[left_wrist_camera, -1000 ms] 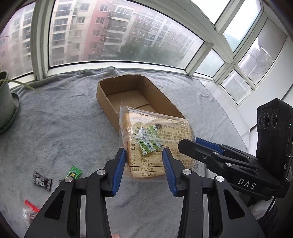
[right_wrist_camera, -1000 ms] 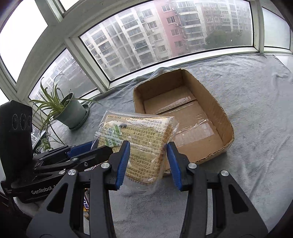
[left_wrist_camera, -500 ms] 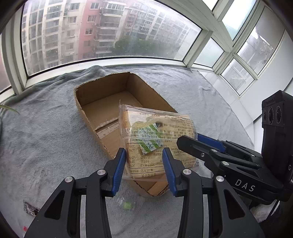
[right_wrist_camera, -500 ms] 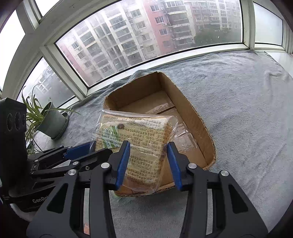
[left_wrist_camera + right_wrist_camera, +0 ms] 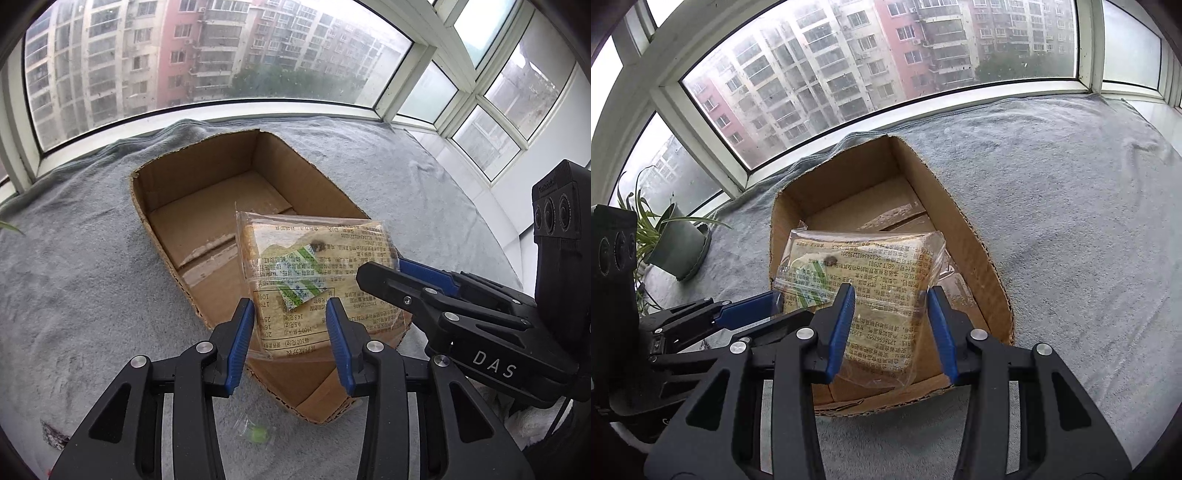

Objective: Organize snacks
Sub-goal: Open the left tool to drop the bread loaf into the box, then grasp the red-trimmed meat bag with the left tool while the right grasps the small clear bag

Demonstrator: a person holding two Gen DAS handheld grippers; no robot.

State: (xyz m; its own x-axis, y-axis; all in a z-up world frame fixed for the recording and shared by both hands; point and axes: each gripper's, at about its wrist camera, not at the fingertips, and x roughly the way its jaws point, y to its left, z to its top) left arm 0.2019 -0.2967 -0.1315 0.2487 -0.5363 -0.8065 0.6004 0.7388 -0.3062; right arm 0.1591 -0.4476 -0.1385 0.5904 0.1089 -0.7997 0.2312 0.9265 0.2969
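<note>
1. My left gripper (image 5: 290,325) and right gripper (image 5: 891,317) both clamp the clear snack packet (image 5: 314,273).
2. I hold it above the open cardboard box (image 5: 192,184) on grey cloth (image 5: 74,277).

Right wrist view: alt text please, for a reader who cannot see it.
Two blue-padded grippers, the right gripper in the foreground and the left gripper entering from the left, hold a clear plastic packet of tan crackers over an open brown cardboard box. The box sits on a grey fleece cloth beside a potted green plant and wide windows.
</note>
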